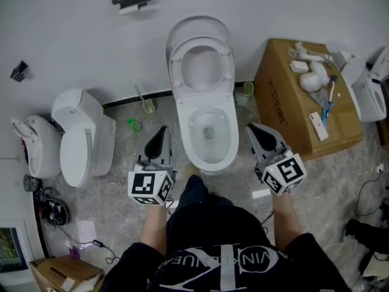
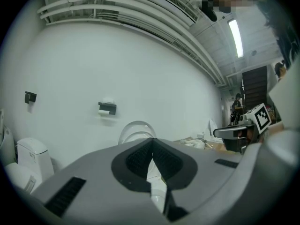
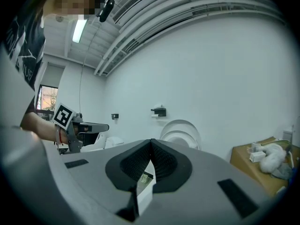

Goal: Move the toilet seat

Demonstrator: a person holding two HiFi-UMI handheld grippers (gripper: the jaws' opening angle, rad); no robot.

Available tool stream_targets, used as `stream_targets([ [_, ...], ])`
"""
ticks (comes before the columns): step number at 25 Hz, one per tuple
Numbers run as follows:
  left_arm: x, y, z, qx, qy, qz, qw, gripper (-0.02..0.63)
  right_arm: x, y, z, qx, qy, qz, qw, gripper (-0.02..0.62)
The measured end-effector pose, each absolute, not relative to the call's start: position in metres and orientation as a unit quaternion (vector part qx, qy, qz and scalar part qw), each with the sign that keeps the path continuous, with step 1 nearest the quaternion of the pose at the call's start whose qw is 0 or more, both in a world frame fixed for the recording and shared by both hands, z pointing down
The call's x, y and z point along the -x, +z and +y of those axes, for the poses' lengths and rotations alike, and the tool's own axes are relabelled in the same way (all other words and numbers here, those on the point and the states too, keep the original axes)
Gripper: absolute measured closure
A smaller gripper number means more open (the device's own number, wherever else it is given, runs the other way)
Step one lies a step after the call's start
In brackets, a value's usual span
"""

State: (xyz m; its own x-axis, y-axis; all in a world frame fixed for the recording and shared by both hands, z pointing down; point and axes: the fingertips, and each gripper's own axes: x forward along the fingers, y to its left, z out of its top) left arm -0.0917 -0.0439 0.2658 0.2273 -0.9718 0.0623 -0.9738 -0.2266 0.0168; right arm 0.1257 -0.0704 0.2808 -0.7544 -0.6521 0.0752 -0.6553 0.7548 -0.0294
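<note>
Scene inventory, listed left to right from the head view.

1. 2 spare toilets on the floor at far left, well apart from the work.
2. Left gripper: I hold it level, just left of the bowl and pointing at the wall. Its fingers are pressed together with nothing between them.
3. Toilet seat: it stands upright, folded back against the raised lid at the wall. The bowl rim below it is bare. Neither gripper touches seat or bowl.
4. Right gripper: level, just right of the bowl. Its fingers are likewise closed tight and empty.
5. Cardboard box at right, with small white fittings on top.

Step in hand, as I judge it: both tools are parked either side of the bowl, off the seat. This fits 2 stages alike. Either the seat is up and waiting to be swung down, or it is up because that was the move wanted.

Any further handling would need a fingertip on the ring's edge and a slow swing about the hinge.
</note>
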Motion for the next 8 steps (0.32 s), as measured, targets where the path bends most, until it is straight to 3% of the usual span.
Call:
stream_targets([
  [8, 0.0962, 0.2699, -0.0534, -0.781, 0.022, -0.623, 0.032, 0.603, -0.1212, 0.2824, -0.0779, -0.345, 0.035, -0.938, 0.025, 0.586],
])
